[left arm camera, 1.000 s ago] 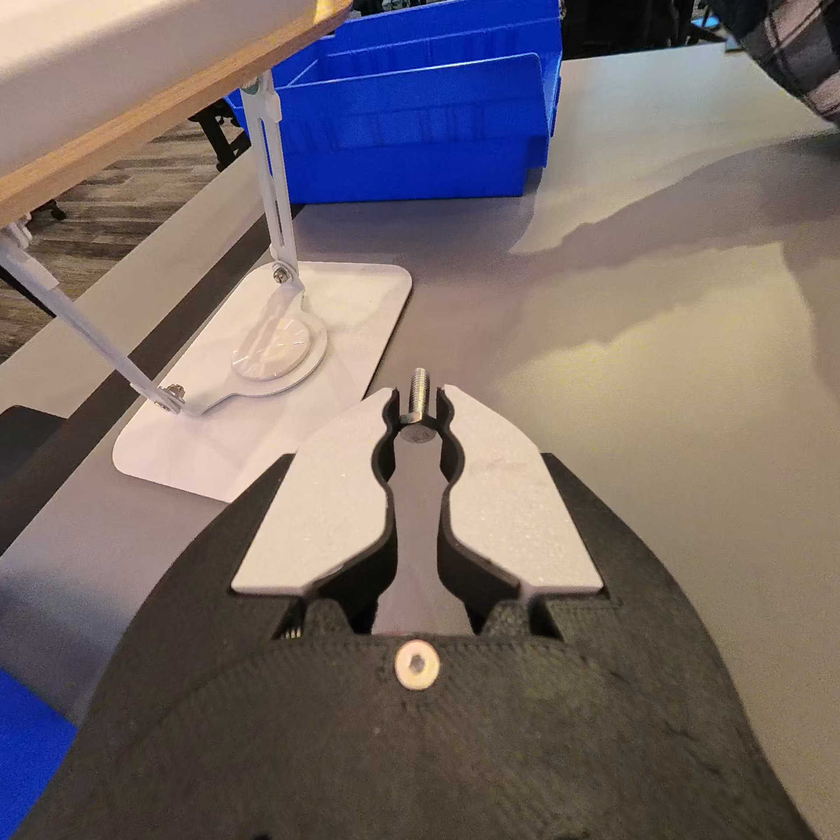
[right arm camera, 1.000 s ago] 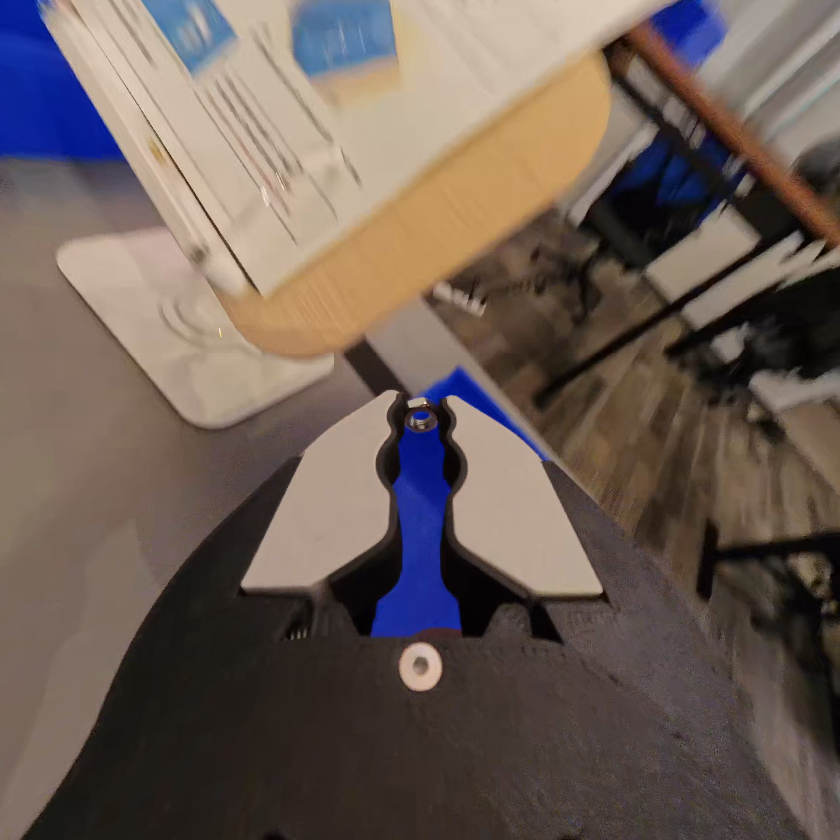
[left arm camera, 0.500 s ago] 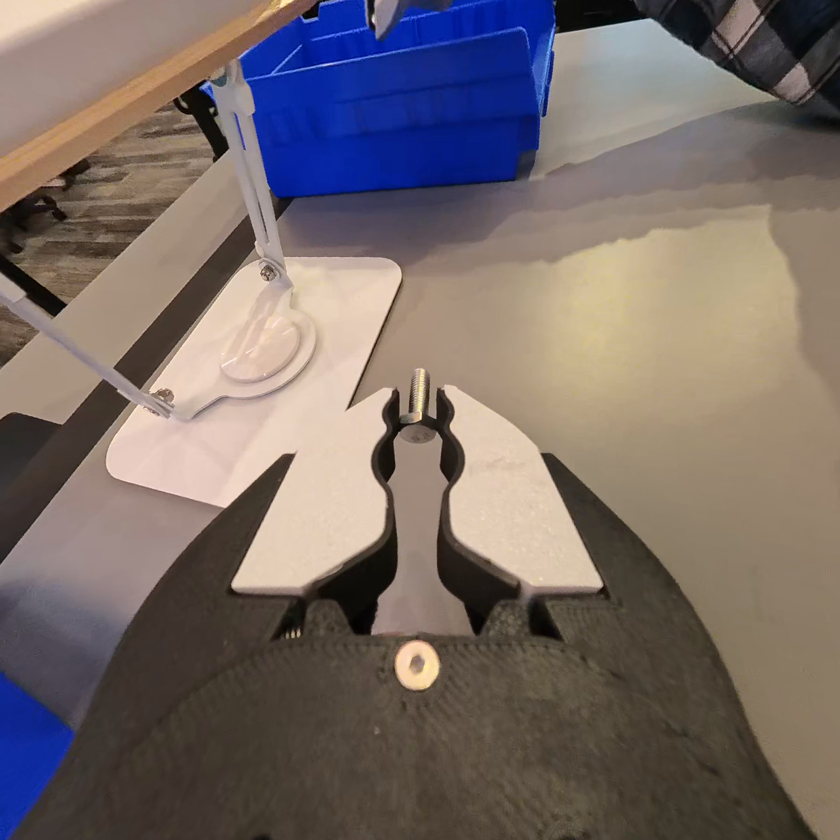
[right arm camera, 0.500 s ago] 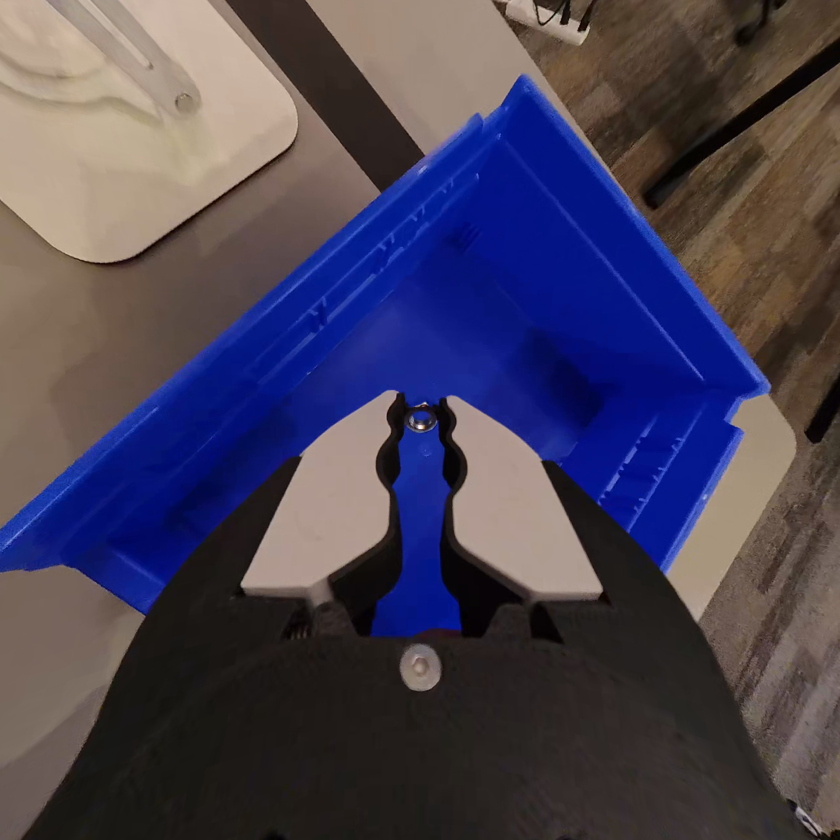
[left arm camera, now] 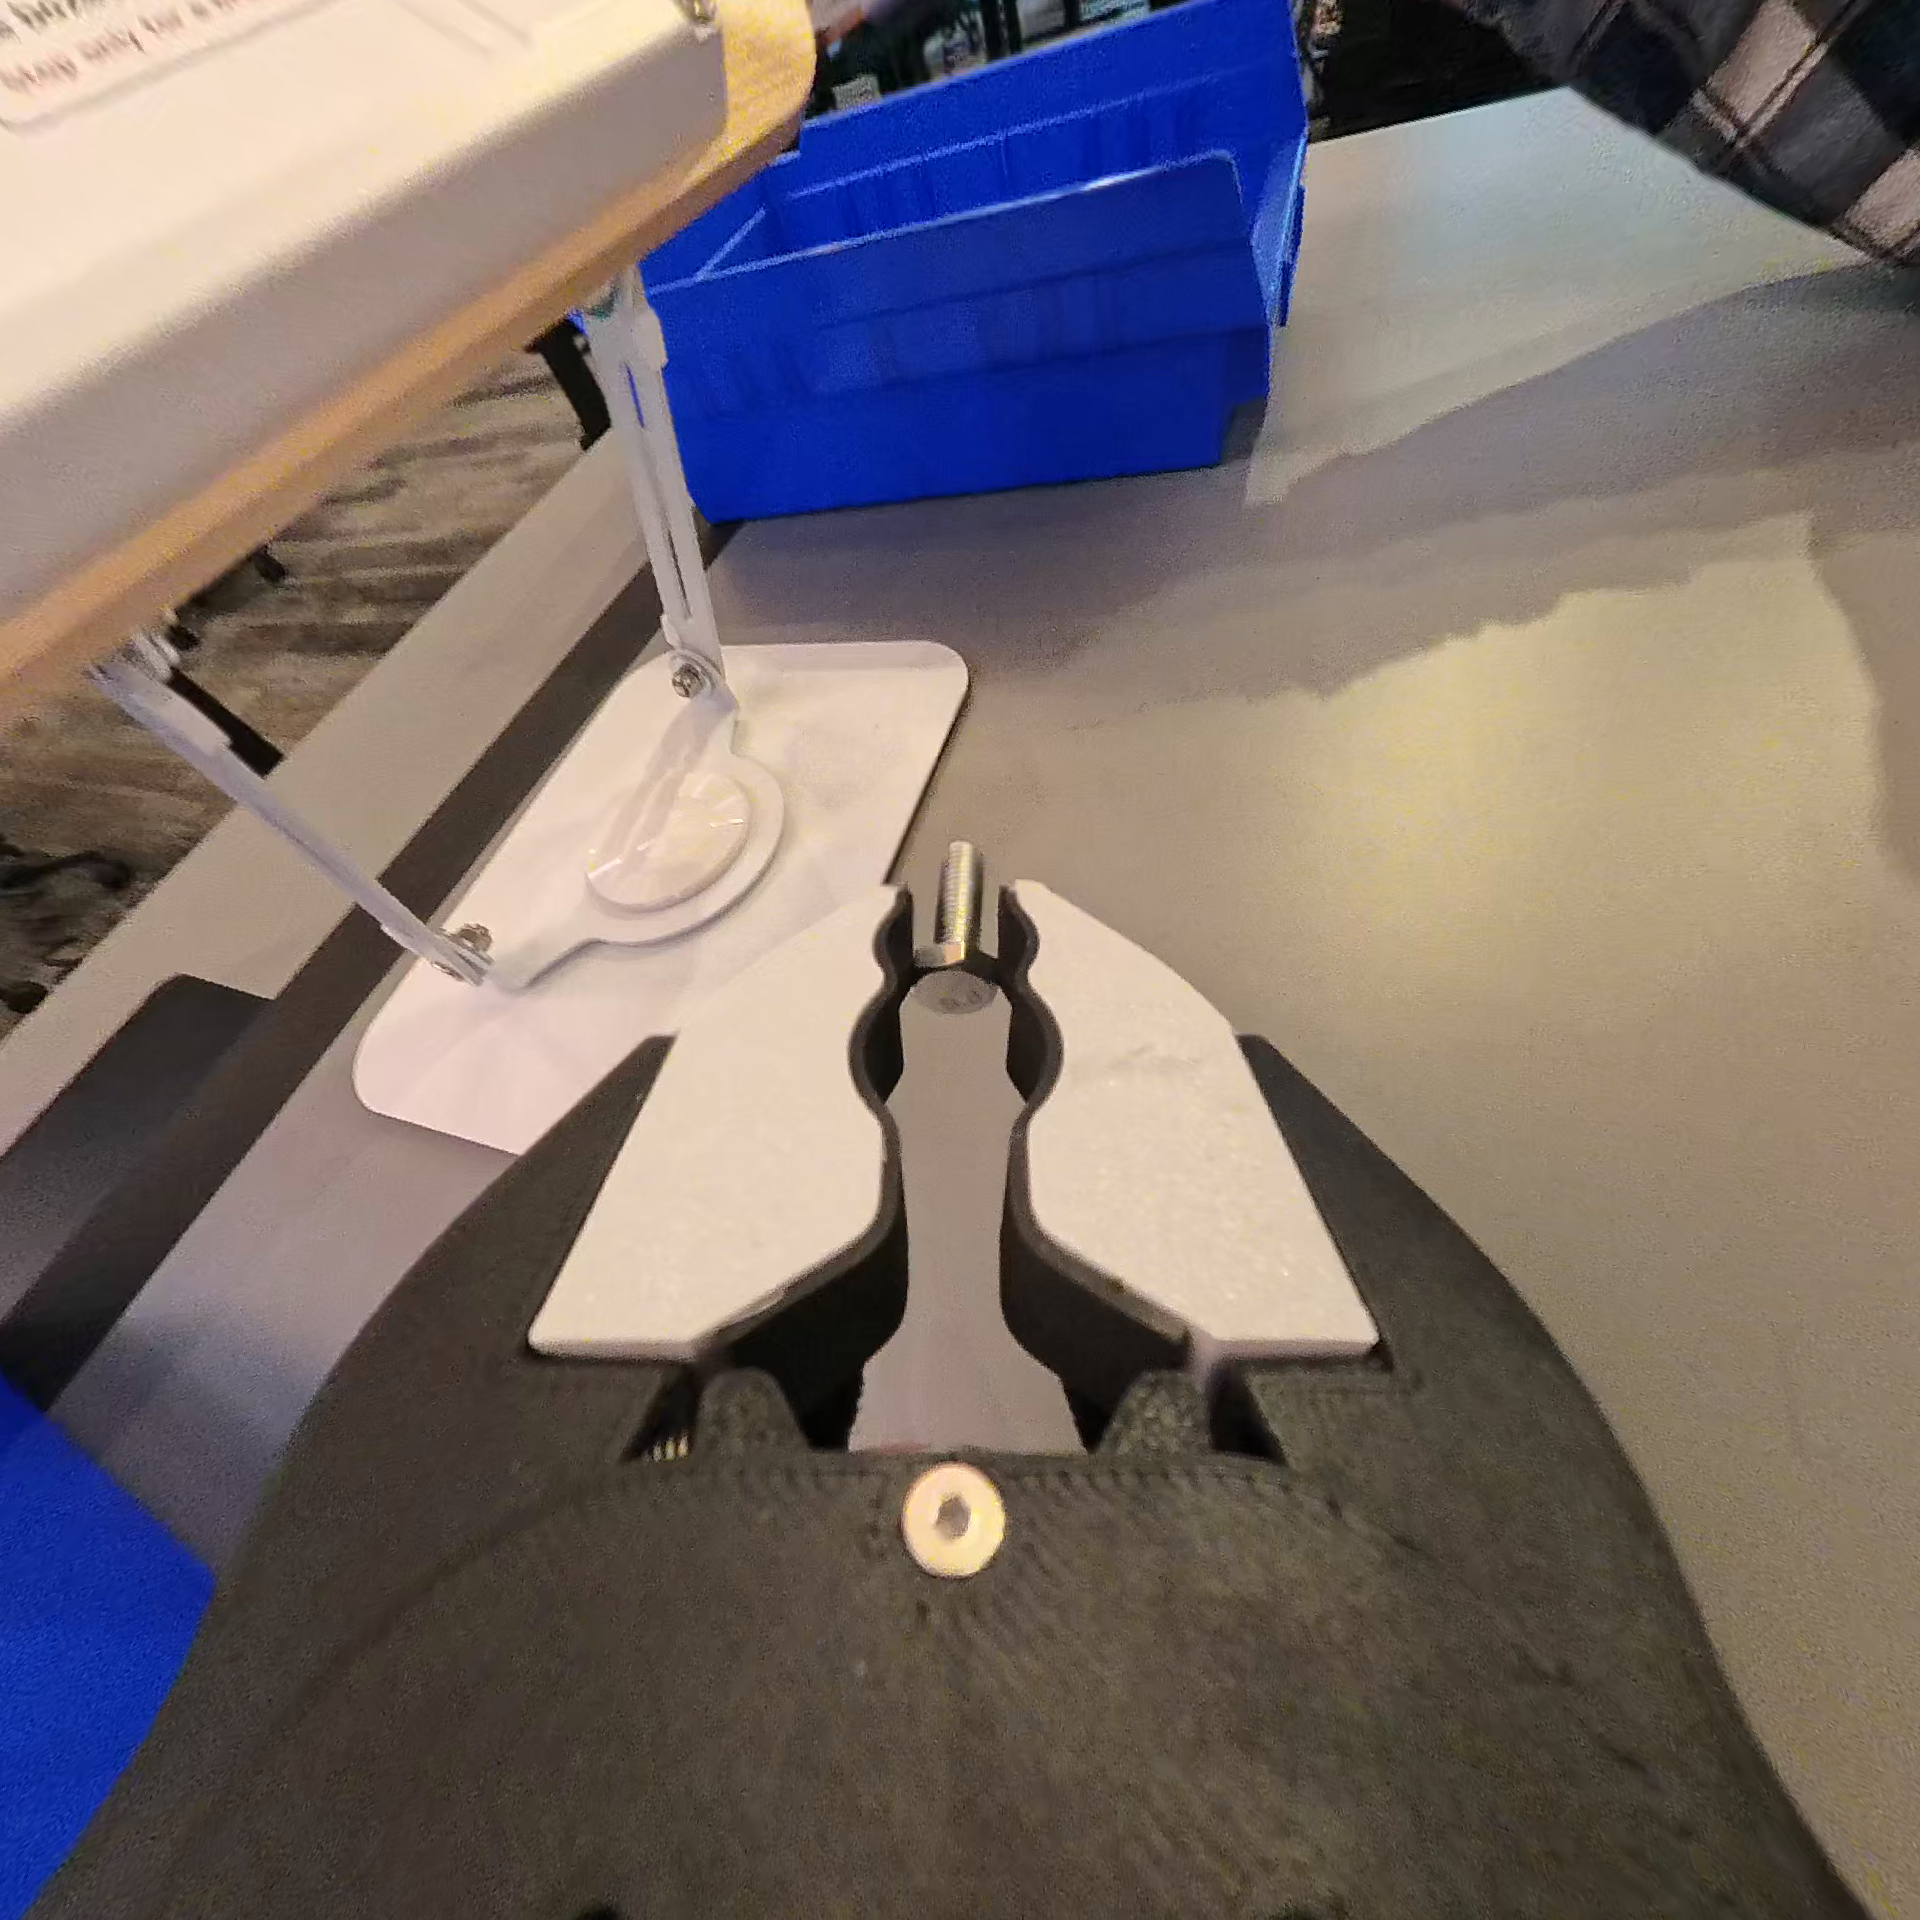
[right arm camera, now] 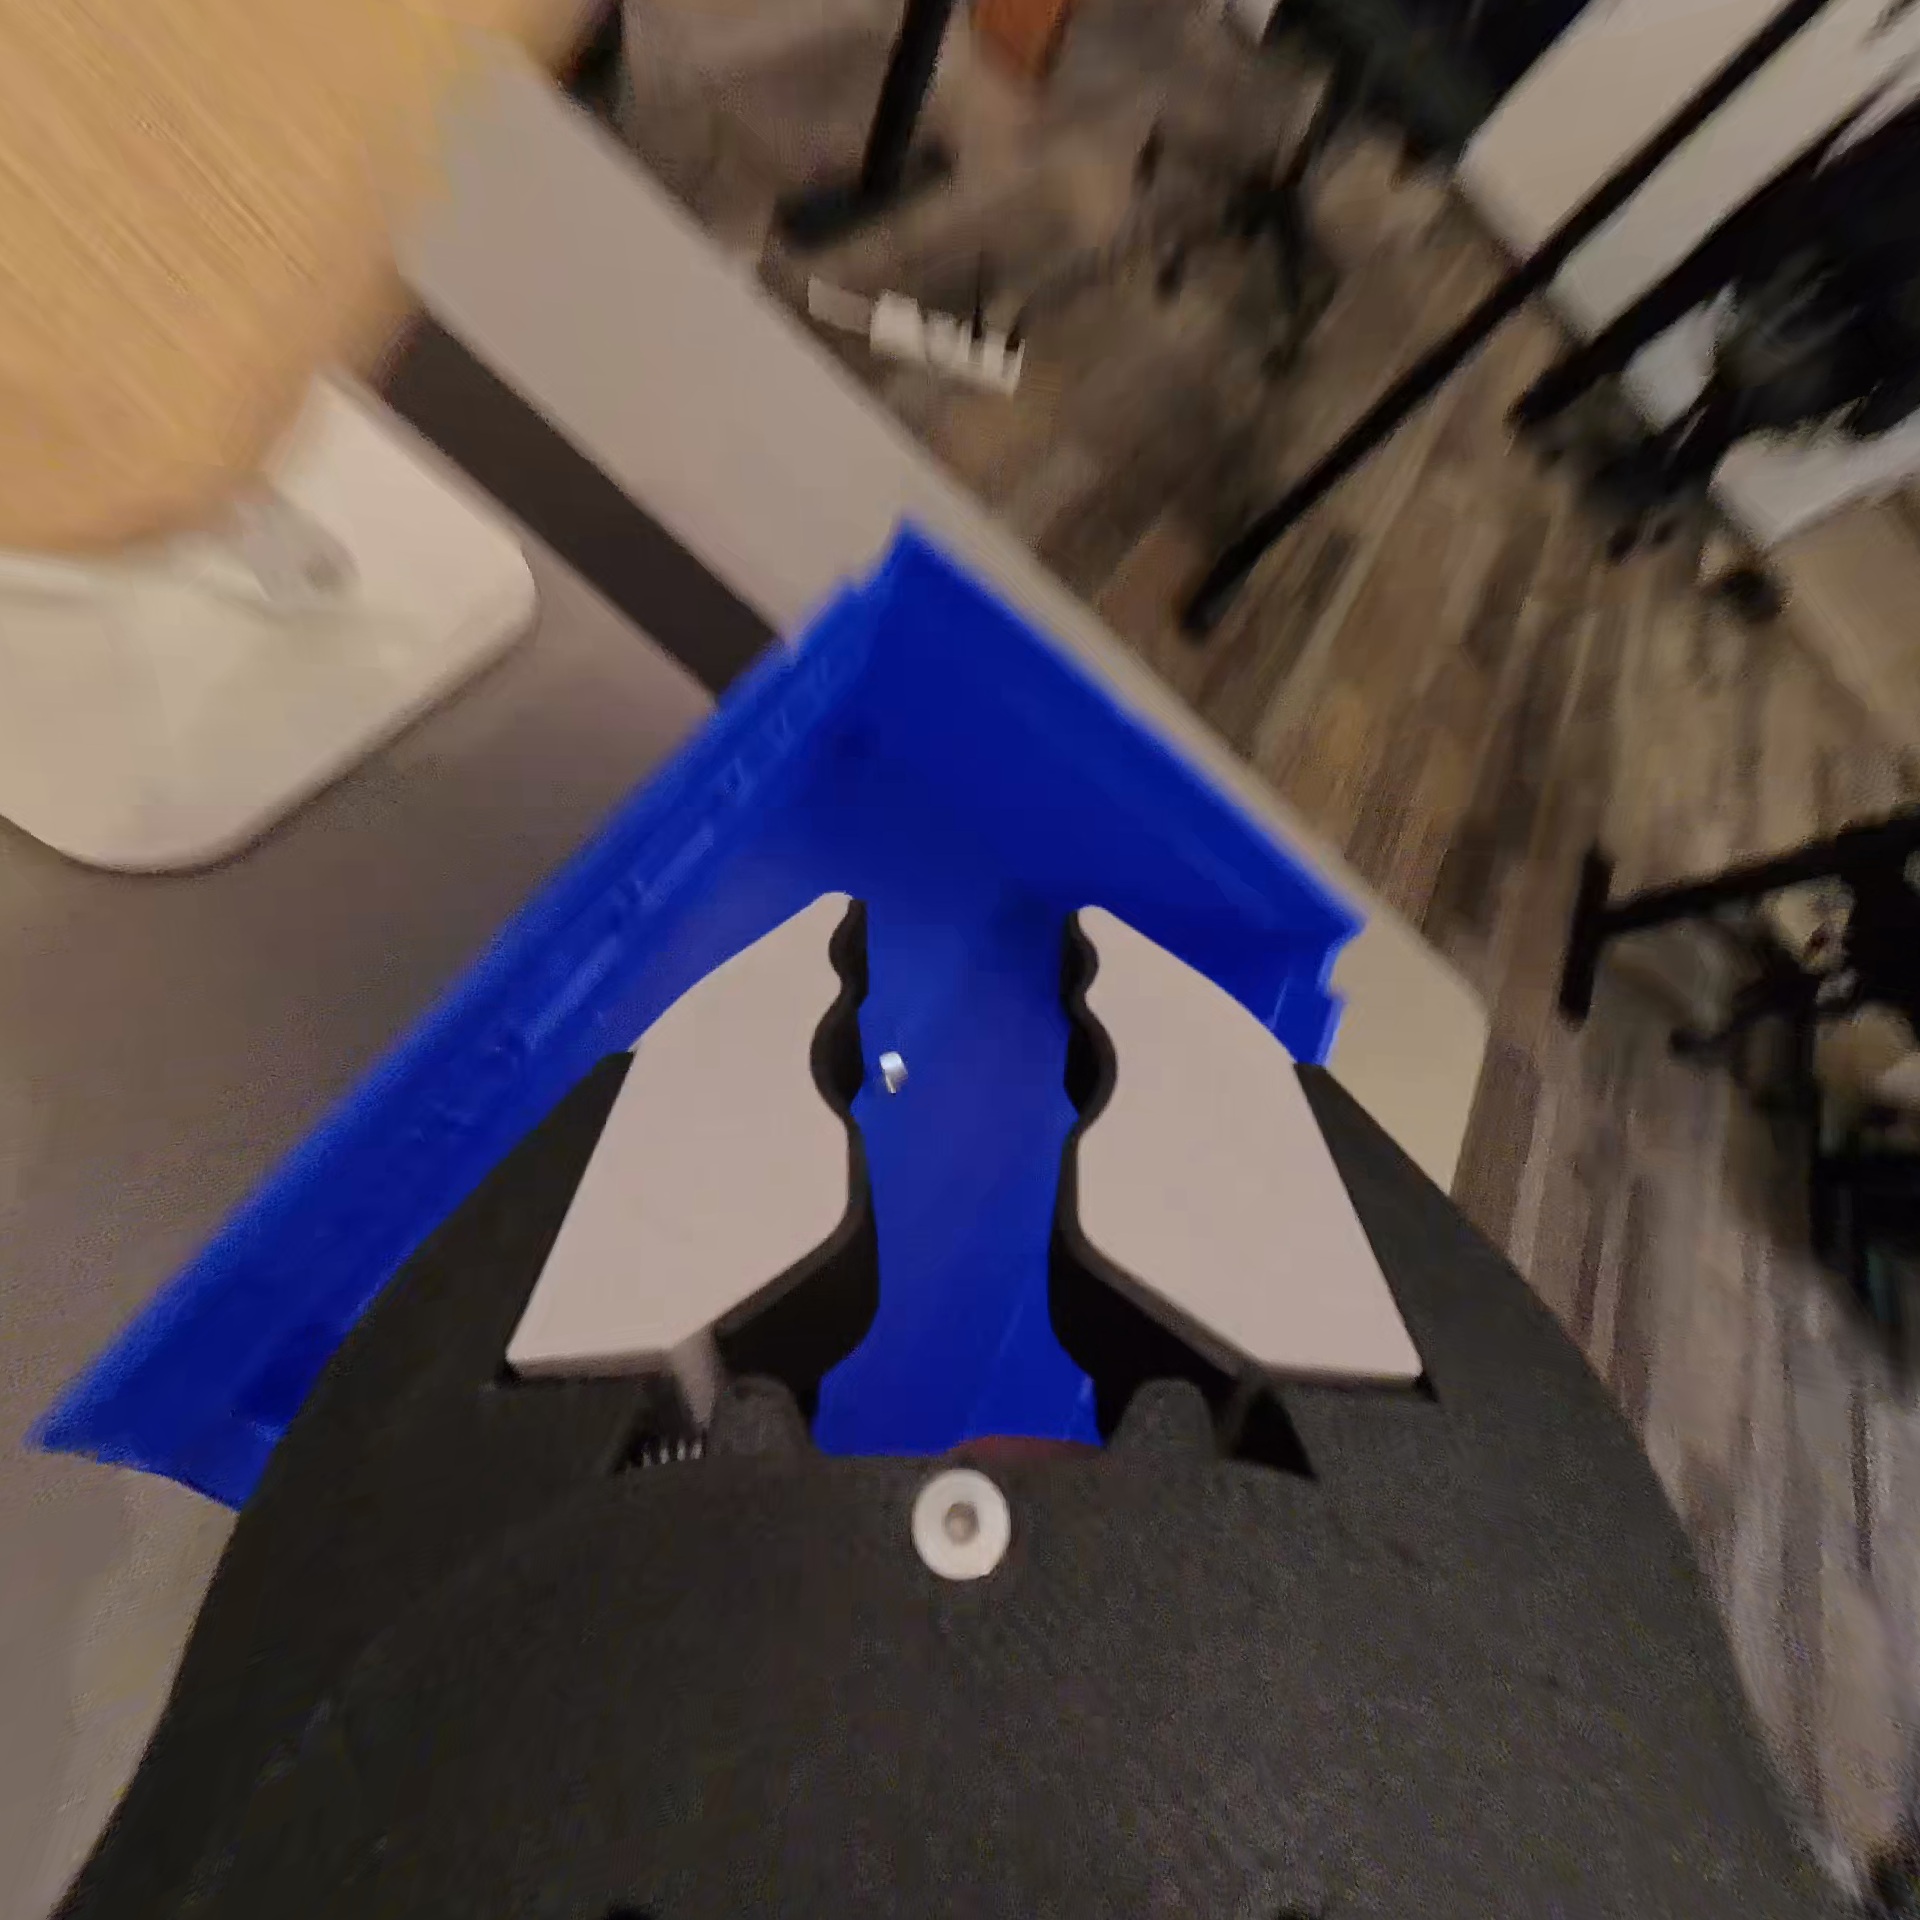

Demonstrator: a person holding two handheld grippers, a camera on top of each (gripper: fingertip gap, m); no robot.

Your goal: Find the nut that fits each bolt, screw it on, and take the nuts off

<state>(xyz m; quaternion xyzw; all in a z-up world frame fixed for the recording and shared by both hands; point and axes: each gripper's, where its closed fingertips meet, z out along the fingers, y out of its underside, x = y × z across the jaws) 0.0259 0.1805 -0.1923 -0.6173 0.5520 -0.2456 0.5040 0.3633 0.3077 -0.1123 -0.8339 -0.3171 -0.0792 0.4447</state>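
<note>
Over the blue bin [right arm camera: 935, 748], the right gripper [right arm camera: 961, 920] stands with jaws spread, holding nothing, a small silver nut [right arm camera: 891, 1070] loose below.
The left gripper [left arm camera: 956, 914] clamps a silver bolt [left arm camera: 957, 904] by its head above the grey tabletop [left arm camera: 1455, 831], thread pointing away. The nut could bounce or hide in the bin's corner; a slack clamp might tilt the bolt.

A white stand base [left arm camera: 665, 883] sits on the grey table [left arm camera: 1455, 831], under a tilted wooden board [left arm camera: 436, 343].

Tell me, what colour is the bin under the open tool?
Bright blue bin, clearest in the right wrist view.
</note>
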